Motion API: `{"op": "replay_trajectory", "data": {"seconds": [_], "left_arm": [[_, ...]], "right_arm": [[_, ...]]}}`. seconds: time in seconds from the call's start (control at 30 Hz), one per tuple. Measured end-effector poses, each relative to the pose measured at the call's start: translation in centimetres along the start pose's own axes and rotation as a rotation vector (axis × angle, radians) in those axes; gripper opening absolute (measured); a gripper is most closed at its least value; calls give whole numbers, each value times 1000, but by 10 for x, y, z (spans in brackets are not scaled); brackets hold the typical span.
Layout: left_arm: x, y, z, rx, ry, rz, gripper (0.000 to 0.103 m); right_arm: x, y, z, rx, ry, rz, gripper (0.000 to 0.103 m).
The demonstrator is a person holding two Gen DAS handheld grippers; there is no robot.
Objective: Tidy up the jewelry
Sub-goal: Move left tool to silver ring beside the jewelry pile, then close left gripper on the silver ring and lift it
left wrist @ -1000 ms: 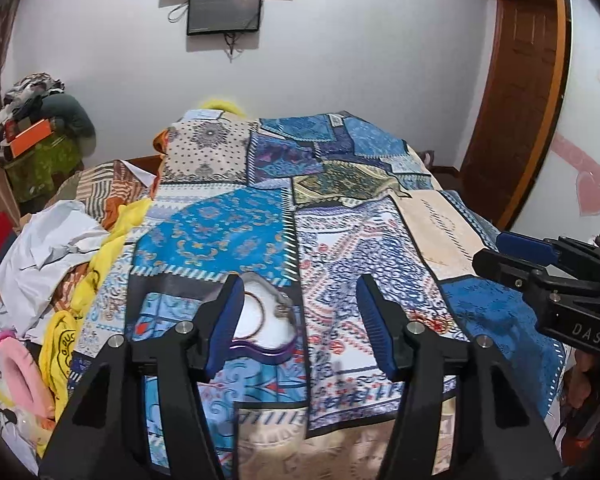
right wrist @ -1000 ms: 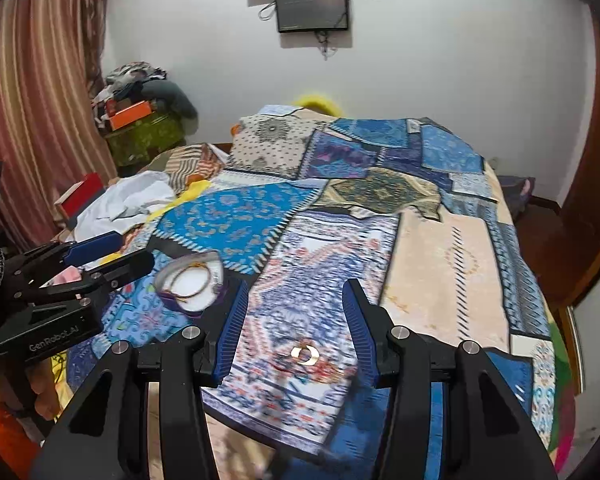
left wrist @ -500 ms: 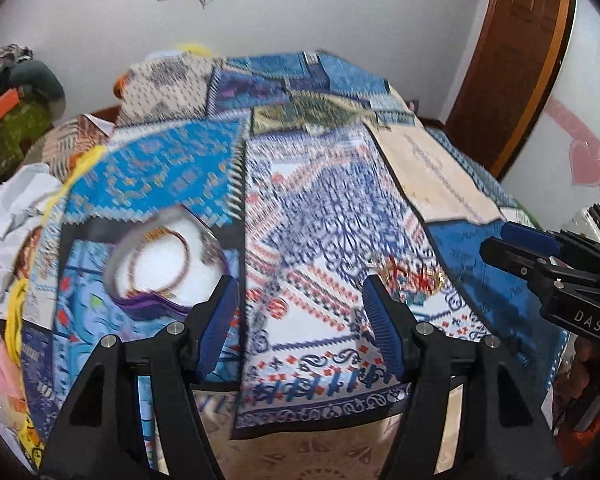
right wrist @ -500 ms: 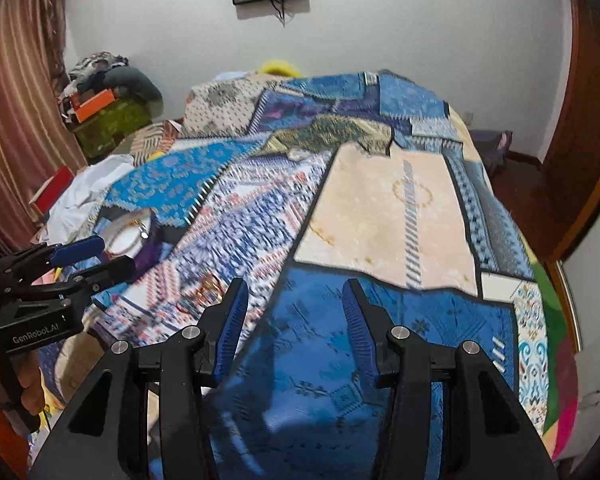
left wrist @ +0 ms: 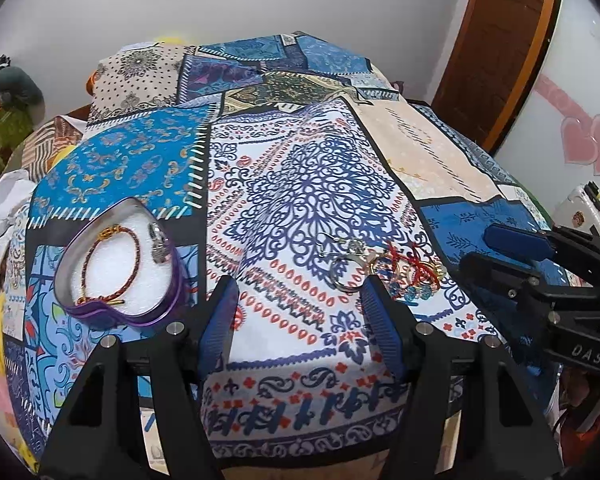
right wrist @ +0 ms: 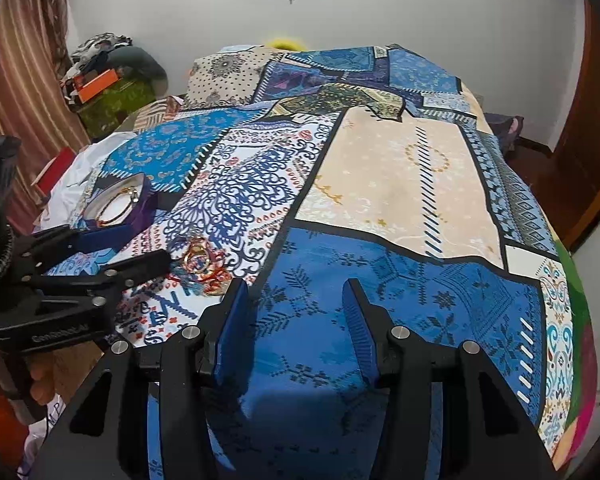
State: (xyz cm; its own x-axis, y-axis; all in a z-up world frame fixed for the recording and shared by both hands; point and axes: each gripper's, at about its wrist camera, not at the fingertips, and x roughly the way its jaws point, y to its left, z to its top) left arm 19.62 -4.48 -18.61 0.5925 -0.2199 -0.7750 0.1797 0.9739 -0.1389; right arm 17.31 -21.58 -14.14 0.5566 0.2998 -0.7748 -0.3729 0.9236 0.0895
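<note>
1. Jewelry lies in a loose pile on the quilt: silver hoop, gold rings, red thread, blue beads. It sits just ahead of the left gripper and a little to its right.
2. A heart-shaped box rests well to the left of the pile; a red cord bracelet and a silver piece are already inside.
3. A second ago the left gripper faced the box; it has since swung right, and the pile now stands nearly in front of it.
4. The right gripper pointed at the pile a second ago; now it aims at plain blue quilt, the pile off to its left.
5. Both grippers gape wide and hold nothing.
6. So the next pick seems to fall to the left gripper, then a carry to the box.
</note>
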Motion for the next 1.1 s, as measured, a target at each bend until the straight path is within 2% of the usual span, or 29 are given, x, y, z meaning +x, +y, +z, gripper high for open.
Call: {"op": "replay_trajectory", "data": {"seconds": [0.2,0.43,0.6,0.77,0.83,0.9,1.1], "left_arm": [[3,-2,1,8,-6,-16,63],[6,-3,3,22,-19,-32,44],[7,-1,4,34,-24,-39,38],[11,2,7,35,-27,-44,31],[11,3,8,32,-31,-43,23],[11,4,8,28,-34,-41,18],[2,3,6,26,-46,-45,18]], "right_arm": [[0,6,0,-31,-4,19,45],[7,12,0,-60,-4,37,45],[14,19,2,-82,-4,41,45],[18,25,2,-107,-3,45,26],[18,26,2,-108,-4,49,13],[18,25,1,-102,-6,52,9],[12,19,0,-66,-15,59,6]]}}
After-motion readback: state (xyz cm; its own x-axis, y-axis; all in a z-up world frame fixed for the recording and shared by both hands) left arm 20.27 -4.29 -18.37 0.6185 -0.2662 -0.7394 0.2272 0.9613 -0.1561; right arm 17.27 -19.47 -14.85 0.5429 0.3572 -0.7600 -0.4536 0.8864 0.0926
